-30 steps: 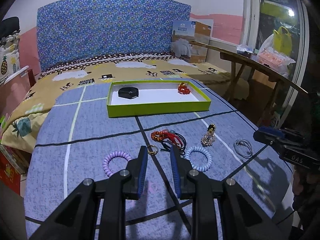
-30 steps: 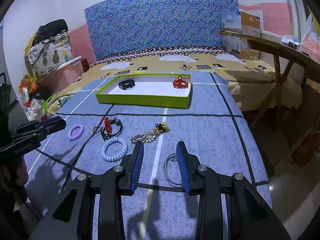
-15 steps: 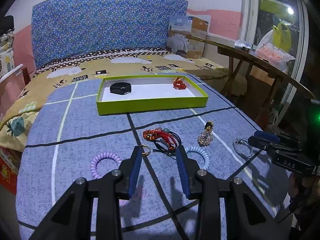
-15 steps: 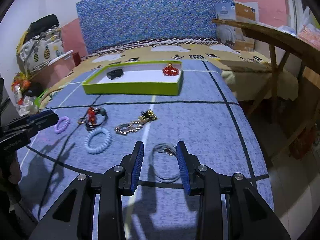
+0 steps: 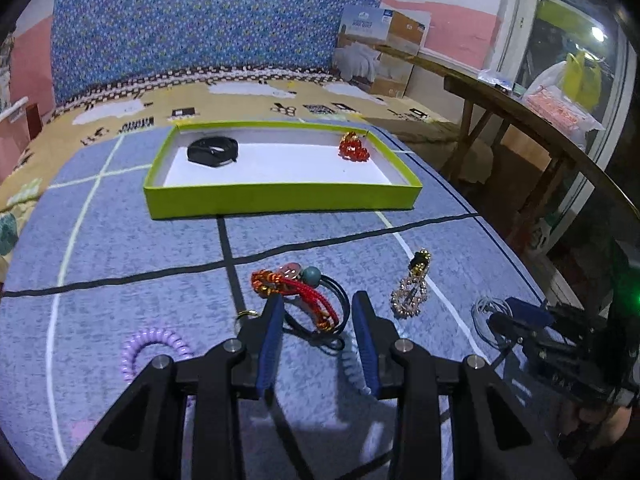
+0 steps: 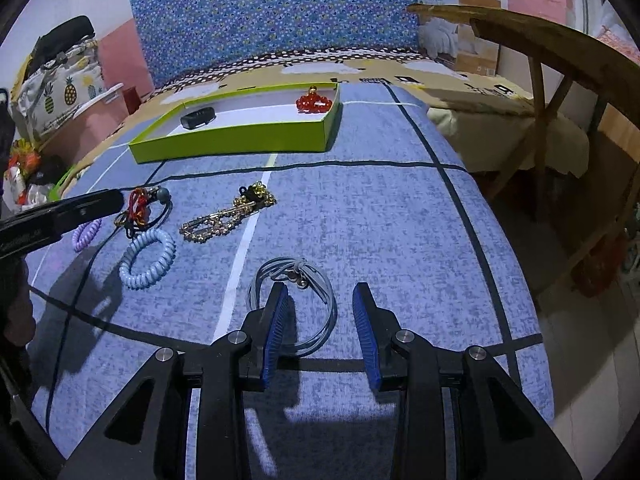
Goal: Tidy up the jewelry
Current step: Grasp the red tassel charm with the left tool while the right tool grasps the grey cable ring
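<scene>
Left wrist view: the left gripper (image 5: 318, 314) is seen with its jaws wide apart, holding nothing, over a tangle of red cord (image 5: 298, 294) and black bands (image 5: 332, 312) lying on the blue bedcover (image 5: 120, 248). The tangle carries orange beads and one teal bead. All places are given from the green tray (image 5: 280, 200). In the tray, a black band (image 5: 213, 151) lies at the left and a red bead piece (image 5: 353, 148) at the right. Nearer than the tray, a purple coil (image 5: 154, 346) and a gold chain (image 5: 412, 292) are seen.

Only in the right wrist view, the pale blue coil (image 6: 148, 258) is shown whole, near the gold chain, and the grey bands (image 6: 294, 300) are seen clearly. The right gripper (image 6: 320, 316) is also wide and empty, with the grey bands partly between its fingers.
</scene>
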`<state>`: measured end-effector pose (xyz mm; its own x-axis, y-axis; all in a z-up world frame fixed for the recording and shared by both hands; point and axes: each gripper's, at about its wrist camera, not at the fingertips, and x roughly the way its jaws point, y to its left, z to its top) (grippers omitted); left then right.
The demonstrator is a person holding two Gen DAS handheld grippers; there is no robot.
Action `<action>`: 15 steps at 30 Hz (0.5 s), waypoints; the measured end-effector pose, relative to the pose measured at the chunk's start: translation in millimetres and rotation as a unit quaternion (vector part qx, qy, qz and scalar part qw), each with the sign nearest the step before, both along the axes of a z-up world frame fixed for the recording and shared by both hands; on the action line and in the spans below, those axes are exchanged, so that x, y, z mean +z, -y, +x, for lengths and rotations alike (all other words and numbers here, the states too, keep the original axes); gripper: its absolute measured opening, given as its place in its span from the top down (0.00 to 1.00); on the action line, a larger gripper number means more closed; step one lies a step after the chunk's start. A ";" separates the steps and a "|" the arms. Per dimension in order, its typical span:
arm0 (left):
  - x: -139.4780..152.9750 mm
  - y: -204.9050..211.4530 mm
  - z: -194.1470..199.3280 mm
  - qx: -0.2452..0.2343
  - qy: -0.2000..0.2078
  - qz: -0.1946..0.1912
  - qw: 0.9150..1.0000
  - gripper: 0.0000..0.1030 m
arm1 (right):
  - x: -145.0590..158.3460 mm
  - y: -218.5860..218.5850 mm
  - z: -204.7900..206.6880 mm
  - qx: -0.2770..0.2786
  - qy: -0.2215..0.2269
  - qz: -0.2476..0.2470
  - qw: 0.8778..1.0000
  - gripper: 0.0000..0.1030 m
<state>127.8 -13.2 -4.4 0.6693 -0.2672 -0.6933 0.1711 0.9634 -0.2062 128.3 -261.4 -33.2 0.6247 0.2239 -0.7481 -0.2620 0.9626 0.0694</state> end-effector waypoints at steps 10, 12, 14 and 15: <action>-11.5 10.2 15.2 0.004 -0.024 0.015 1.000 0.88 | -2.0 -5.6 4.1 0.009 -0.006 -0.012 1.000 0.98; -10.2 10.1 13.9 0.005 -0.021 0.019 1.000 0.91 | -1.8 -6.7 3.8 0.011 -0.005 -0.013 1.000 0.98; -9.6 8.4 12.8 0.006 -0.019 0.019 1.000 0.95 | -1.6 -7.5 3.1 0.013 -0.005 -0.011 1.000 0.98; -9.3 6.5 12.1 0.007 -0.019 0.016 1.000 0.96 | -1.2 -8.0 2.7 0.014 -0.005 -0.009 1.000 0.98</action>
<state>139.9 -19.8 -13.6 0.6460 -0.2347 -0.7263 0.1496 0.9720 -0.1810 130.9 -253.5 -34.4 0.6104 0.2266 -0.7590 -0.2875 0.9562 0.0543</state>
